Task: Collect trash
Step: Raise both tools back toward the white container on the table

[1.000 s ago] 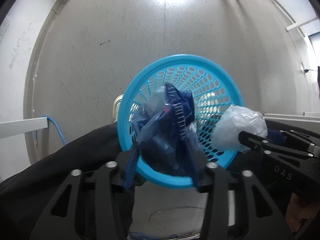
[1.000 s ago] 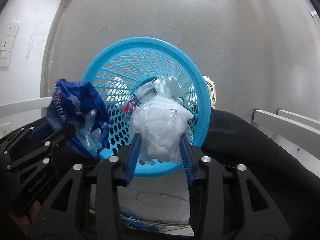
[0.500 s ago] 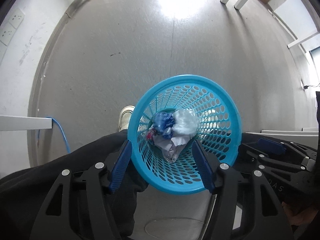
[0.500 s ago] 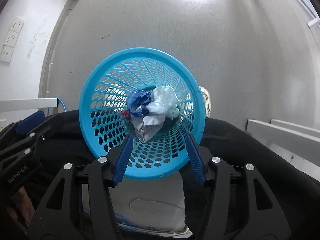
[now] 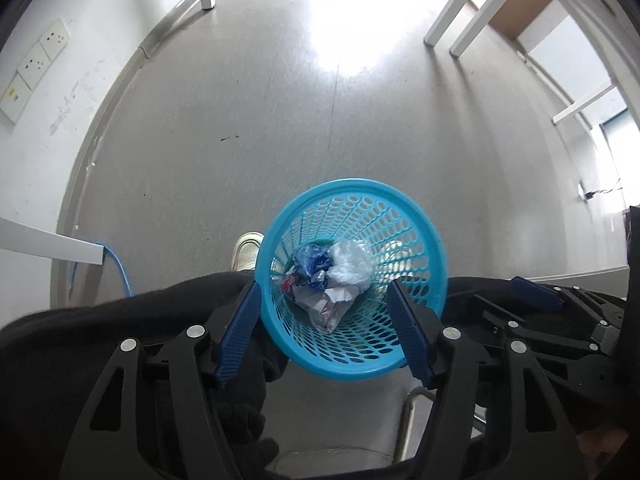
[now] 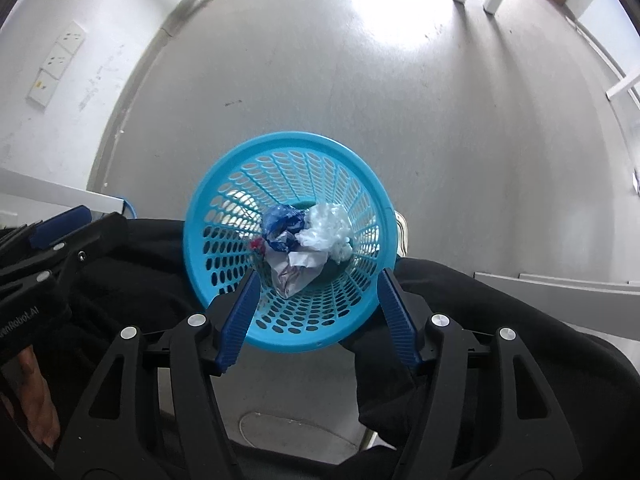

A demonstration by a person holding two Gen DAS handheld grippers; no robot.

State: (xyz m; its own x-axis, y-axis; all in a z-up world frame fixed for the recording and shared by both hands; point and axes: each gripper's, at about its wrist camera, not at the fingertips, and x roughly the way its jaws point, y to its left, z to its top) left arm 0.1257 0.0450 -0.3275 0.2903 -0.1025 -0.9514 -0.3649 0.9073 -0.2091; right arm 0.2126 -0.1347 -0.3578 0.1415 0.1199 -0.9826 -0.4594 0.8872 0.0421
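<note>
Grey floor (image 5: 280, 128) lies under your blue basket (image 5: 416, 216) of crumpled trash (image 5: 332, 284). Your left gripper (image 5: 324, 332) and right gripper (image 6: 318, 312) are both opening, holding nothing.

A round, bright blue plastic basket (image 5: 352, 276) with perforated walls is standing upright on the grey floor, its open mouth facing up. Several pieces of trash are lying bunched together at its bottom: a crumpled dark blue wrapper (image 5: 310, 261) is sitting beside a scrunched clear plastic bag (image 5: 352, 266), the two touching. A wad of white paper (image 5: 332, 312) is resting just below them, with a small red scrap (image 5: 289, 280) showing at its left.
</note>
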